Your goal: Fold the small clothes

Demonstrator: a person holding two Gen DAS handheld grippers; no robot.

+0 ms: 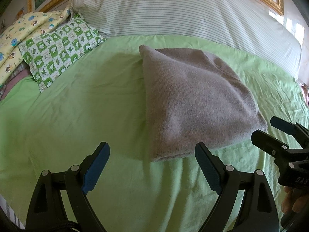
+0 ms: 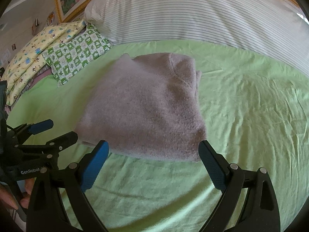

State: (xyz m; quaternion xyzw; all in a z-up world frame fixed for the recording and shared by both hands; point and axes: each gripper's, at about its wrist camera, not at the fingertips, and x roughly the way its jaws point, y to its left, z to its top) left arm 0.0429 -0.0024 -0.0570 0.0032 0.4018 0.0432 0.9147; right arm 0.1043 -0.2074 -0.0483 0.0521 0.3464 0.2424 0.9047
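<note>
Folded grey knit garment lying on a green bedsheet.
Left gripper and right gripper, both spread wide and empty, sit at the garment's six o'clock edge.

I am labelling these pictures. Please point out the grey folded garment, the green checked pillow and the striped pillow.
grey folded garment point(image 1: 193, 100): left wrist view, middle of its top surface.
green checked pillow point(image 1: 59, 48): left wrist view, centre of its cover.
striped pillow point(image 2: 193, 13): right wrist view, middle of its front.

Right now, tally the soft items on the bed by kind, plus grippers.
Folded grey garment: 1
Patterned pillows, green check and yellow cartoon print: 2
Striped bolster: 1
Green sheet: 1
Grippers, left and right, both open: 2
Total: 7
</note>
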